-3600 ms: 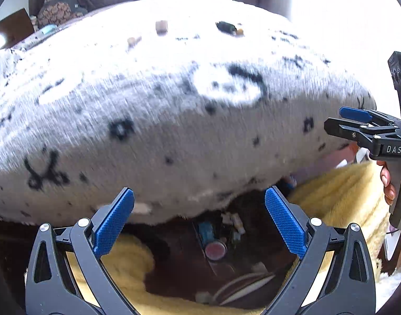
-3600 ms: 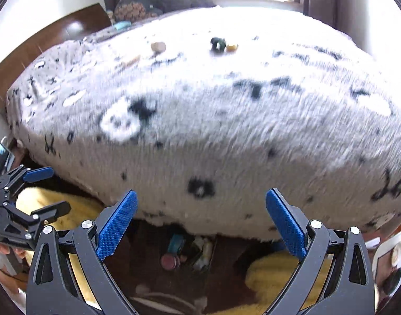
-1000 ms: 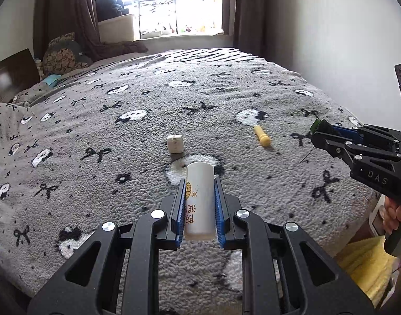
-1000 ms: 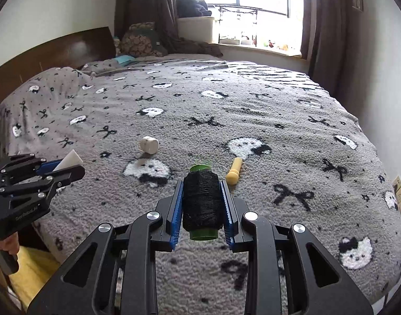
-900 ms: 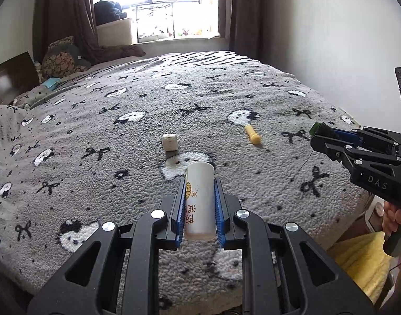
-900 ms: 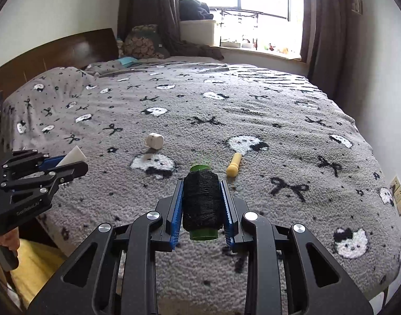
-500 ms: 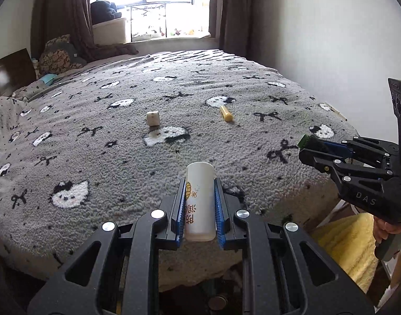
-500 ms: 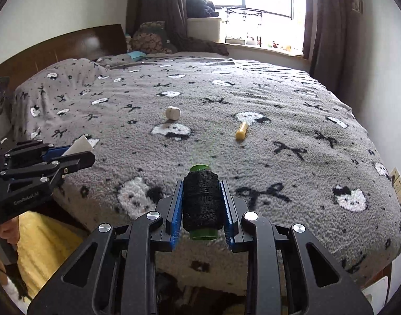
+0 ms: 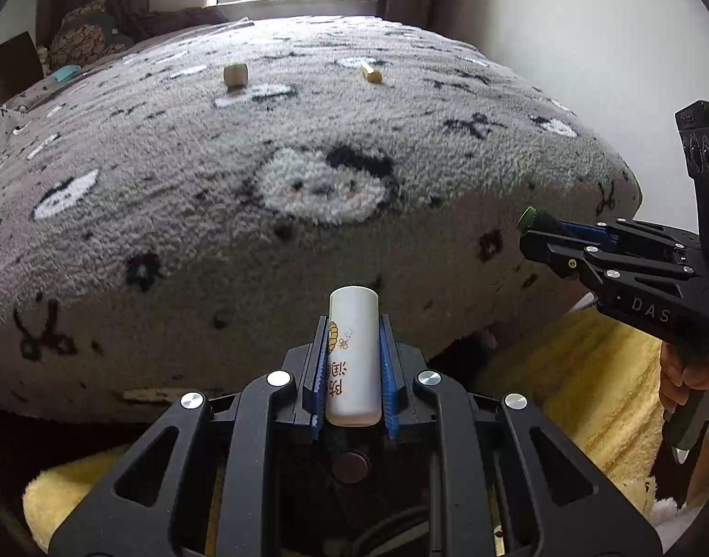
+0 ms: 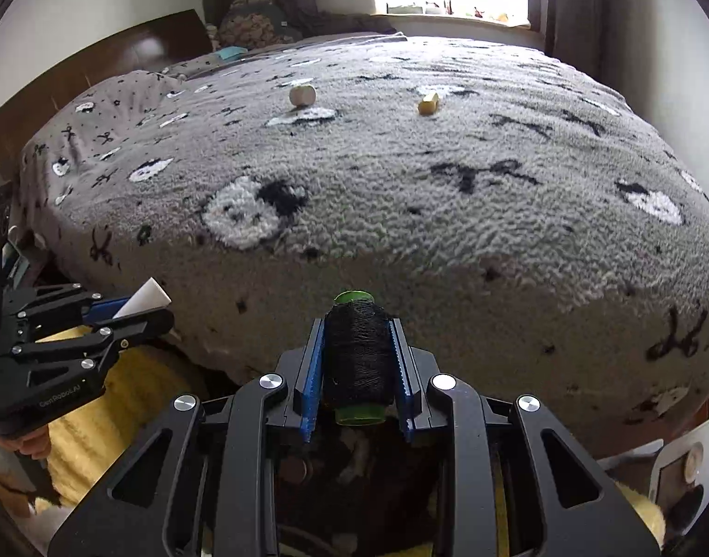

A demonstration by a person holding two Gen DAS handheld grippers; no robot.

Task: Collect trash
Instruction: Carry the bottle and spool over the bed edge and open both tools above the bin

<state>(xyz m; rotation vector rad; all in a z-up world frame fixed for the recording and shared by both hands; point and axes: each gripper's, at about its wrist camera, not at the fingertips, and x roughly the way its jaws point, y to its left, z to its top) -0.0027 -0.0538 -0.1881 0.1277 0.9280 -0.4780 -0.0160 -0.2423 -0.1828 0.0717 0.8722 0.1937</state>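
The left gripper (image 9: 353,362) was clamped on a white tube (image 9: 353,352) at lower centre. The right gripper (image 10: 357,362) gripped a black thread spool (image 10: 358,357), also lower centre.

A fuzzy grey fleece blanket (image 9: 308,148) covers the bed. Smooth white plastic tube (image 9: 353,352); matt black thread spool (image 10: 358,352), dark glossy wooden headboard (image 10: 122,65)

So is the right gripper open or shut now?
Shut. The right gripper has both blue pads pressed against a black thread spool, no gap visible.
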